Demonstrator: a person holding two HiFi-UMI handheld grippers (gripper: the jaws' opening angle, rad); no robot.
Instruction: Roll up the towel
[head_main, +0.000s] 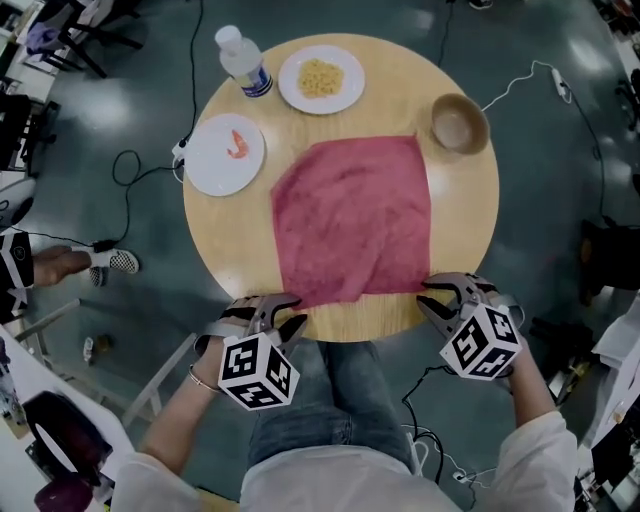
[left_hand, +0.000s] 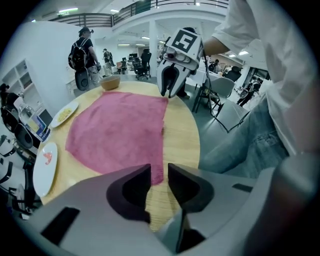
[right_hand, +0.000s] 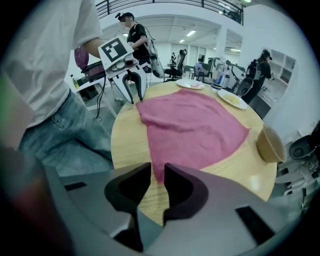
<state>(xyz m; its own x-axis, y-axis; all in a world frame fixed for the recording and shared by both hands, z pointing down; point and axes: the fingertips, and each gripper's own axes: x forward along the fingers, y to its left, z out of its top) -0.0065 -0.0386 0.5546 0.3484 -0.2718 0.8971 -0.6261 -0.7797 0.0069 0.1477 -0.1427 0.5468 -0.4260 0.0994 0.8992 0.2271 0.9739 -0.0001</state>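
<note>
A pink towel (head_main: 350, 220) lies spread flat on the round wooden tabletop (head_main: 460, 230), its near edge running close to the rim in front of the person. The left gripper (head_main: 285, 312) stands at the towel's near left corner and the right gripper (head_main: 432, 297) at its near right corner, both pointing steeply down at the tabletop. In the left gripper view the jaws are drawn in to a narrow gap, and the towel's corner (left_hand: 156, 172) shows at the far end of that gap, with bare wood visible in the rest of it; the pads do not appear to press on the cloth. The right gripper view shows the same: a narrow slot between the jaws, the towel's corner (right_hand: 159, 170) at its tip, wood below it. Beyond the towel stand a brown bowl (head_main: 459, 123), a plate of yellow food (head_main: 320, 78), a water bottle (head_main: 243, 60) and a white plate (head_main: 225, 153).
</note>
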